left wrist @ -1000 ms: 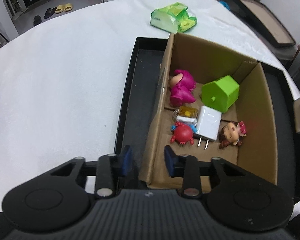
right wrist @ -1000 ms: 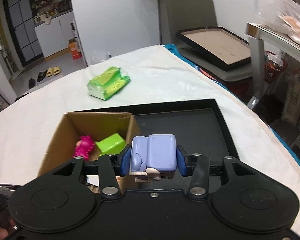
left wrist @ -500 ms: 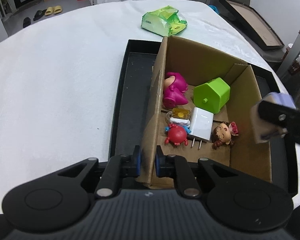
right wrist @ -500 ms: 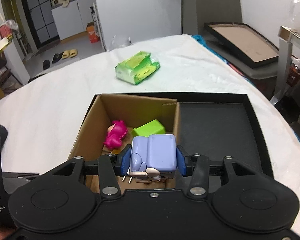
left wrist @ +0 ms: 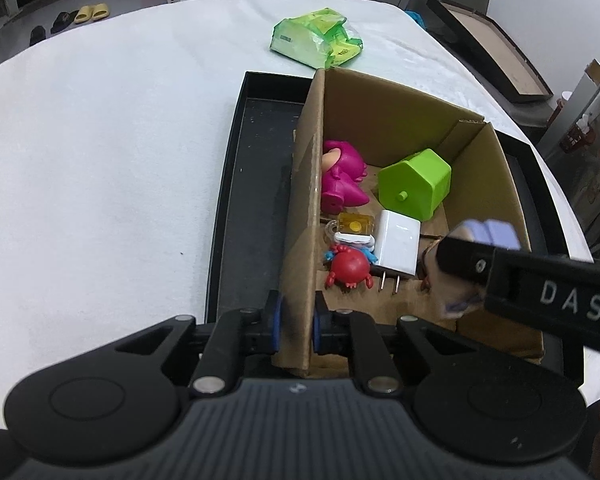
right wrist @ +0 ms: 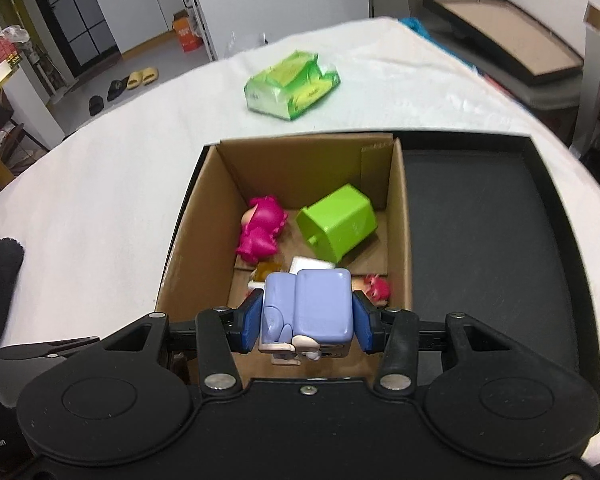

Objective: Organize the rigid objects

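Observation:
An open cardboard box [left wrist: 400, 108] [right wrist: 312, 156] stands in a black tray [left wrist: 244, 216] [right wrist: 484, 232]. It holds a pink figure [left wrist: 340, 180] [right wrist: 260, 228], a green house-shaped block [left wrist: 416, 184] [right wrist: 340, 228], a white charger [left wrist: 396, 244], a red crab toy [left wrist: 348, 268] and other small toys. My left gripper [left wrist: 296, 324] is shut on the box's left wall near the front corner. My right gripper [right wrist: 306, 320] is shut on a lavender block toy [right wrist: 306, 312] [left wrist: 488, 232] and holds it over the box's near end.
A green tissue pack [left wrist: 316, 38] [right wrist: 292, 84] lies on the white tablecloth [left wrist: 100, 160] beyond the tray. A black framed board [right wrist: 512, 48] leans at the far right. The tray's right half [right wrist: 500, 260] holds nothing.
My left gripper has closed on the box's left wall. My right gripper has carried the lavender toy from beside the box to over its near end.

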The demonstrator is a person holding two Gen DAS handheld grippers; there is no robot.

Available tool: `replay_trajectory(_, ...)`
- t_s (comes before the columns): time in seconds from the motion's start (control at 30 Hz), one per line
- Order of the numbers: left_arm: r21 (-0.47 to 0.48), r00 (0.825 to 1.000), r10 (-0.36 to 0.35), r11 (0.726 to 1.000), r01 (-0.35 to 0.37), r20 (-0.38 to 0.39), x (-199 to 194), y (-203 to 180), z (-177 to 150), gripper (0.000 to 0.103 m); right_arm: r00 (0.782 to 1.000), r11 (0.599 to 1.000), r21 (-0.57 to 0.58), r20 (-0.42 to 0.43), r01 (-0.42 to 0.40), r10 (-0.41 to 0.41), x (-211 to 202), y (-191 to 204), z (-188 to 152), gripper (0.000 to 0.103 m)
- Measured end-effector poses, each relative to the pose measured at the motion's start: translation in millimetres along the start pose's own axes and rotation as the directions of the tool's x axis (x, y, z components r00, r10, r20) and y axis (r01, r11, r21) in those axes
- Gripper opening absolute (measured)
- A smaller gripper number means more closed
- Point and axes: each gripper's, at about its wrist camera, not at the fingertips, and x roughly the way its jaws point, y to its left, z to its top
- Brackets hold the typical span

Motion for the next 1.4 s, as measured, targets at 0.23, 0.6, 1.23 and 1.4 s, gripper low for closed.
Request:
replay_trajectory(0.23,-0.013,1.000,-0.021,1.000,0.021,-0.002,-0.5,3.4,0.3,0.015,0.998,0.999,0.037,-0.062,-0.025,0.027,13.8,1.8,-0.8,0.045)
replay_trajectory(0.6,0.004,1.000,-0.019,1.000,0.019,-0.001,-0.7,1.3,0.6,0.016,0.992,0.997,0.077,-0.119,-0.026,0.035,26.9,-1.6,-2.1,0.044)
replay_trajectory(1.23,0.008,0.999,0.015,1.000,-0.015,-0.033,-19.7,-9.8,12.8,0.016,0.999,0.992,0.124,-0.020,-0.036,0.039,-29.4,-41.8,1.3,0.053)
replay_trajectory(1.4,-0.013,1.000,0.011,1.000,-0.011,-0.018,-45.5,-10.4,26.5,0.016,0.998,0.986,0.157,0.040,-0.052,0.046,-57.6,-66.1,0.3,0.061)
